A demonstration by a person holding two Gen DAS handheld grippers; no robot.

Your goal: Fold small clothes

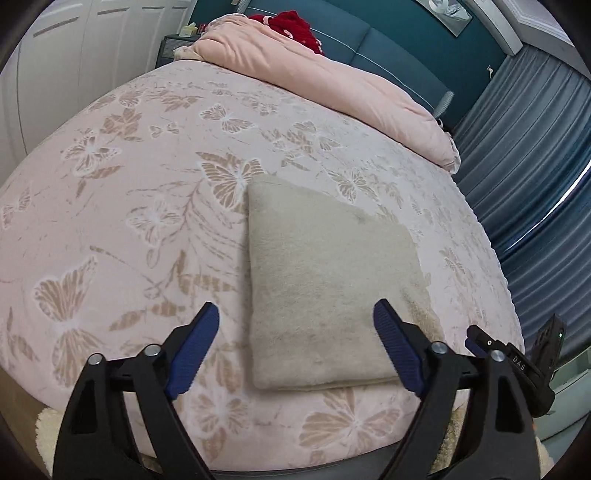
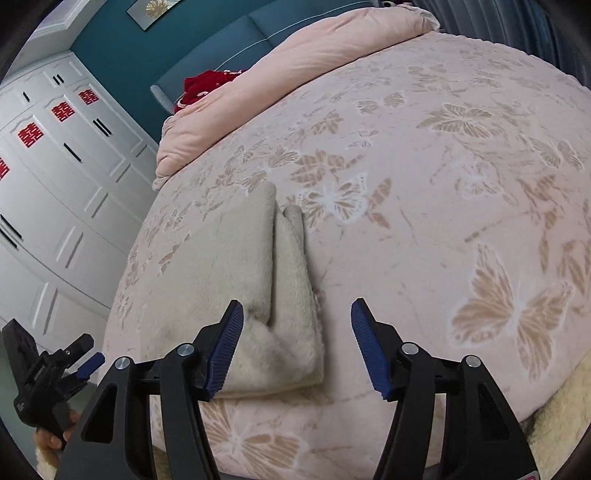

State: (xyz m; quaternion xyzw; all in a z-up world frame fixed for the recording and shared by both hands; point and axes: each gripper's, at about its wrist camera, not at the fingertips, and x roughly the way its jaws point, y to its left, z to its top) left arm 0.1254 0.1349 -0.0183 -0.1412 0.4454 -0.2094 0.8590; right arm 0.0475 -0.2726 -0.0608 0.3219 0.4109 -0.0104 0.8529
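A beige fleece garment (image 1: 325,280) lies folded into a flat, thick rectangle on the pink butterfly bedspread (image 1: 140,206). My left gripper (image 1: 295,317) is open and empty, hovering just above the garment's near edge. In the right wrist view the same garment (image 2: 236,280) shows layered folds along its right side. My right gripper (image 2: 297,314) is open and empty, above the garment's near right corner. The right gripper also shows at the right edge of the left wrist view (image 1: 517,358), and the left gripper at the lower left of the right wrist view (image 2: 70,362).
A rolled pink duvet (image 1: 325,70) lies across the head of the bed with a red item (image 1: 295,22) behind it. Blue headboard (image 1: 399,40), grey curtains (image 1: 535,155) and white wardrobe doors (image 2: 55,177) surround the bed. A cream fluffy rug (image 2: 561,417) lies at the bed's foot.
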